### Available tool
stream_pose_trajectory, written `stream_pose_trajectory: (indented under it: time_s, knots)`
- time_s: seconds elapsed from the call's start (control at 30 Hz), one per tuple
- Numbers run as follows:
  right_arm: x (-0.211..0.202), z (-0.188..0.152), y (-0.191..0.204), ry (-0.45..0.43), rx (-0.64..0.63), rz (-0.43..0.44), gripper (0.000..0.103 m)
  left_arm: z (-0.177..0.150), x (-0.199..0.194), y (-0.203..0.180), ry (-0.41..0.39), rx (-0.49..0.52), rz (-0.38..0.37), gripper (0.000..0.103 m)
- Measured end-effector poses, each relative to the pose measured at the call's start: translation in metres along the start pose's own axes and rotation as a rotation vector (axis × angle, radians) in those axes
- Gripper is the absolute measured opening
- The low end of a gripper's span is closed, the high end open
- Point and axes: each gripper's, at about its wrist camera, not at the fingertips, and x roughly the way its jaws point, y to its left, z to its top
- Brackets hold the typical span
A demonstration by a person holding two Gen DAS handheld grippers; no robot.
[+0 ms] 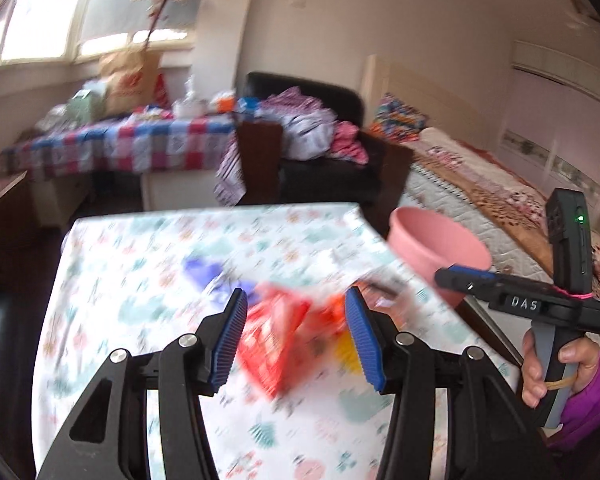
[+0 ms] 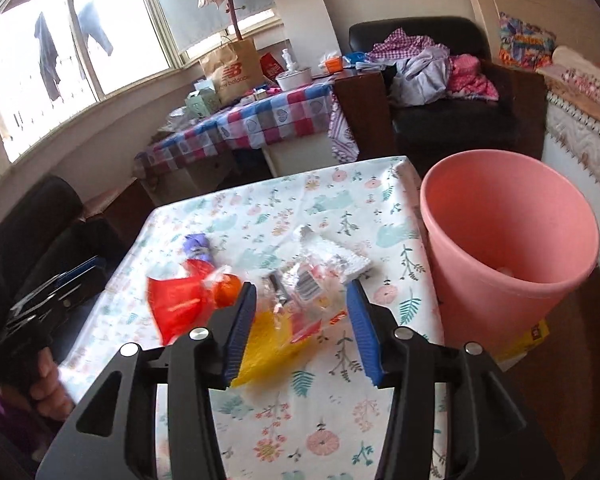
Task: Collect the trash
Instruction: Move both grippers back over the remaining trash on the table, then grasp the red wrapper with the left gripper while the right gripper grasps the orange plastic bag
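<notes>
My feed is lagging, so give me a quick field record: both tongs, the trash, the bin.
left tongs: open, over red wrapper, not gripping
right tongs: open, over yellow wrapper and clear plastic packets
other trash: purple wrapper, white tissue
pink bin: beside table's right edge, nearly empty
table: floral cloth

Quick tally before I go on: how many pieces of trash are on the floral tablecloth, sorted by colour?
Purple crumpled wrapper: 1
Red plastic wrapper: 1
Orange round piece: 1
Yellow plastic wrapper: 1
Clear plastic packet with barcode label: 1
White crumpled paper towel: 1
Total: 6, as far as the blur allows; the pieces overlap in one pile.
</notes>
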Motion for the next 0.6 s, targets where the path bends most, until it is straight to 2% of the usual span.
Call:
stream_pose_trajectory:
  time_s: [0.17, 0.43, 0.47, 0.5, 0.53, 0.6]
  knots:
    - [0.014, -0.01, 0.01, 0.073, 0.002, -0.013, 0.048, -0.017, 0.007, 0.013, 0.042, -0.088, 0.022, 0.05]
    - [0.016, -0.026, 0.021, 0.104, -0.016, -0.018, 0.048, -0.02, 0.032, 0.003, 0.08, -0.08, 0.034, 0.049]
    - [0.015, -0.027, 0.023, 0.104, -0.017, -0.019, 0.048, -0.021, 0.036, 0.002, 0.089, -0.078, 0.041, 0.046]
    - [0.014, -0.027, 0.024, 0.104, -0.019, -0.021, 0.048, -0.022, 0.039, 0.003, 0.1, -0.081, 0.046, 0.036]
    - [0.013, -0.027, 0.026, 0.102, -0.022, -0.023, 0.048, -0.021, 0.043, 0.004, 0.109, -0.086, 0.043, 0.03]
    - [0.011, -0.026, 0.028, 0.094, -0.028, -0.025, 0.048, -0.024, 0.045, 0.007, 0.121, -0.097, 0.03, 0.004]
